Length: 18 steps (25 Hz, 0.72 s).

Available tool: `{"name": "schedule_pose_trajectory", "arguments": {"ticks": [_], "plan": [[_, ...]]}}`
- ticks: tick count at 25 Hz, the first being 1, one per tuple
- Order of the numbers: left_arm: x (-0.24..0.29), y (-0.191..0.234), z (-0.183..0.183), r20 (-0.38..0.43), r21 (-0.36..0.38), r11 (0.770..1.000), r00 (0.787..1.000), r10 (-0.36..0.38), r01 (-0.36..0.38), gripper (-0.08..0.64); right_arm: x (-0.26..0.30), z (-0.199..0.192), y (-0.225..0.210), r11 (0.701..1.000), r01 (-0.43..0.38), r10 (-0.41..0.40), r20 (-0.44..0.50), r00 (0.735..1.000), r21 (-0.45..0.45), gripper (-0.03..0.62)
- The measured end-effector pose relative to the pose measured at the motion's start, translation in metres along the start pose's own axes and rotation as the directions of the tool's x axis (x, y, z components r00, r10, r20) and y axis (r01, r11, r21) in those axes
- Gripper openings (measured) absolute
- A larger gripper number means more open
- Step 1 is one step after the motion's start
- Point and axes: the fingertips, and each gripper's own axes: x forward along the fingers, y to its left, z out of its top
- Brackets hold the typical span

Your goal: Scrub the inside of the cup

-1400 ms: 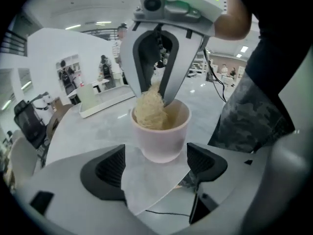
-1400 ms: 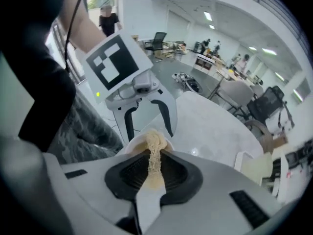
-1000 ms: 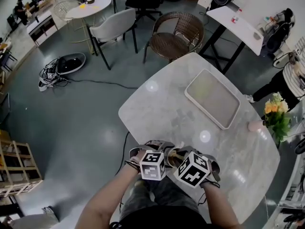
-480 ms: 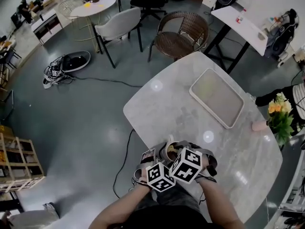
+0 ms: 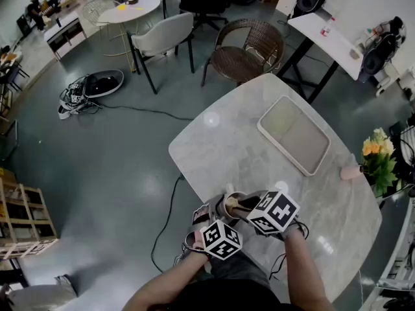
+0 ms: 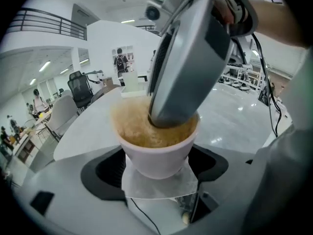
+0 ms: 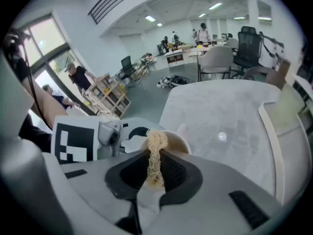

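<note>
In the lower centre of the head view, the left gripper point(image 5: 215, 211) is clamping a smooth, pale, round cup point(image 5: 231, 205) by the marble table's point(image 5: 227, 141) edge. The right gripper point(image 5: 245, 207), pinching a stringy tan scrubber point(image 7: 155, 153), is plugging the cup's mouth. A rectangular tray point(image 5: 312, 161) is lying upper right, near flowers point(image 5: 378, 154).

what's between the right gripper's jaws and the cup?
A tan fibrous scrubber, pinched in the right gripper, reaches from its jaws into the cup that the left gripper holds. Shows in the right gripper view.
</note>
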Motion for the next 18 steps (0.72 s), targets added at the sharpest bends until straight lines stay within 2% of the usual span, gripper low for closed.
{"name": "schedule_pose_trajectory", "arguments": {"ticks": [3,6,9,13,15,18], "plan": [[0.0,-0.001,0.0,0.001,-0.019,1.0,1.0,0.013,-0.013,0.403,-0.012,0.0,-0.006,0.996,0.032,-0.038,0.07,0.997,0.083,0.06],[-0.002,-0.007,-0.001,-0.005,-0.027,1.0,1.0,0.014,-0.014,0.403,-0.012,-0.006,-0.013,0.987,0.14,-0.143,0.035,0.989,0.073,0.061],[-0.011,-0.014,-0.001,0.014,-0.036,0.999,1.0,0.002,-0.002,0.391,-0.008,-0.008,-0.013,0.975,0.213,-0.215,-0.024,0.976,-0.066,0.061],[-0.022,-0.029,-0.002,0.025,-0.007,1.0,0.999,-0.025,0.025,0.379,-0.007,-0.014,-0.005,0.93,0.19,-0.224,-0.076,0.972,-0.314,0.061],[-0.025,-0.039,-0.003,0.024,0.005,0.999,0.998,-0.051,0.051,0.379,-0.008,-0.019,-0.003,0.915,0.155,-0.204,-0.094,0.974,-0.373,0.061],[-0.03,-0.046,-0.008,0.026,0.047,0.994,0.995,-0.101,0.1,0.379,-0.009,-0.024,-0.001,0.911,0.103,-0.159,-0.111,0.981,-0.398,0.061]]}}
